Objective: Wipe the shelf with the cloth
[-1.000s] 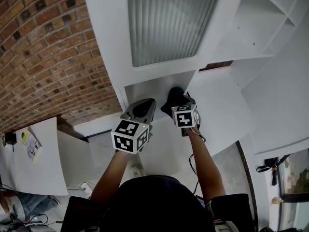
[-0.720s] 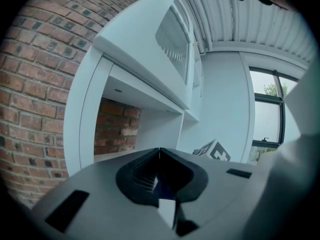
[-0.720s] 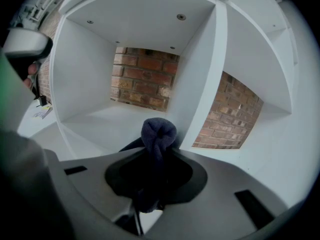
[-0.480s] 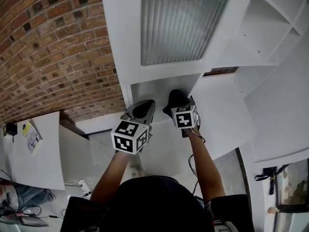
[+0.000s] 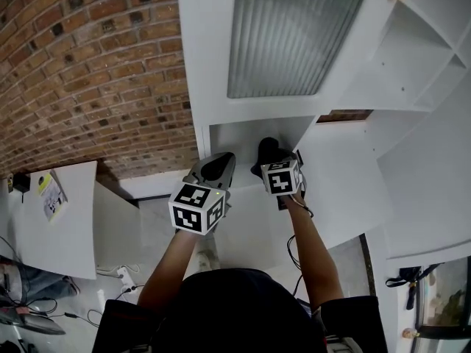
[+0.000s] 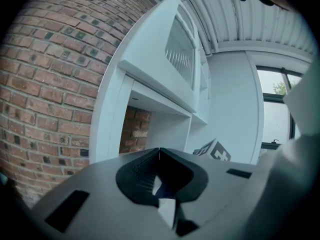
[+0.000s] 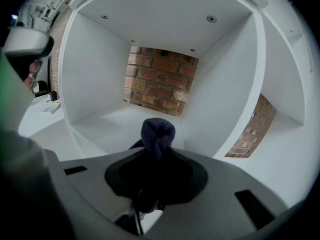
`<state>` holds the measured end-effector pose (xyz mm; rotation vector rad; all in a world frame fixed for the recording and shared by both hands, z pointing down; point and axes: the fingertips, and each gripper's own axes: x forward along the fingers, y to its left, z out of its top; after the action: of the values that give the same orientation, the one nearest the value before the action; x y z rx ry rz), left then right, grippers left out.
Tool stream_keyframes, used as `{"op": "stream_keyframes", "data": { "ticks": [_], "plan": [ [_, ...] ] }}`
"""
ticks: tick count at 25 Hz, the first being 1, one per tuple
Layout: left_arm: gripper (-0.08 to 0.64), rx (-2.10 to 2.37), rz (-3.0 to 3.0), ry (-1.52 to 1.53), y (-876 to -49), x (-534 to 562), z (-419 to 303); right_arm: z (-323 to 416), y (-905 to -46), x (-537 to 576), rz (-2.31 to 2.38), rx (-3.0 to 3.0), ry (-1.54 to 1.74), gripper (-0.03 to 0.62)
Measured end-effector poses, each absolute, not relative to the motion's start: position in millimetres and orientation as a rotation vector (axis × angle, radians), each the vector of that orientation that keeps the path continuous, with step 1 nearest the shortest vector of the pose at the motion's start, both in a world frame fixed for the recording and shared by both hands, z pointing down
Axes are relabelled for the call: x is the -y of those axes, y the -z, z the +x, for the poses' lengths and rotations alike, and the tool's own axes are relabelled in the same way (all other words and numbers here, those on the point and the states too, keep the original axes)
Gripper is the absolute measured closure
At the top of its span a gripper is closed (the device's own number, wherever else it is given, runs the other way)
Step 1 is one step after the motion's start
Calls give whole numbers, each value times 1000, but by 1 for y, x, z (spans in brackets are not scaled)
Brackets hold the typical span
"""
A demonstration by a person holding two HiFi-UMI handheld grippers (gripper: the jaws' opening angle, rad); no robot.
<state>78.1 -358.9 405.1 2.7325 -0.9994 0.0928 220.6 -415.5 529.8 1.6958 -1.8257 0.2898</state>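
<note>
My right gripper (image 7: 156,156) has its jaws clenched on a bunched dark navy cloth (image 7: 158,130). The cloth's rounded end pokes out toward the mouth of the white open shelf compartment (image 7: 112,126), which has a red brick wall (image 7: 160,86) showing at its back. I judge this to be the approach just before wiping, though I cannot tell whether the cloth touches the shelf. Next I should press it down flat and sweep it side to side. The compartment holds nothing I can see. My left gripper (image 5: 215,166) hangs just beside the right one, jaws together on nothing.
</note>
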Motion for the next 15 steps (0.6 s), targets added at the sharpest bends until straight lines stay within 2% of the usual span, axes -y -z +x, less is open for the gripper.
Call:
{"op": "stream_keyframes", "data": {
  "ticks": [15],
  "plan": [
    [543, 1142, 2678, -72, -403, 360, 44, 179, -529, 433, 1567, 1886, -250, 509]
  ]
}}
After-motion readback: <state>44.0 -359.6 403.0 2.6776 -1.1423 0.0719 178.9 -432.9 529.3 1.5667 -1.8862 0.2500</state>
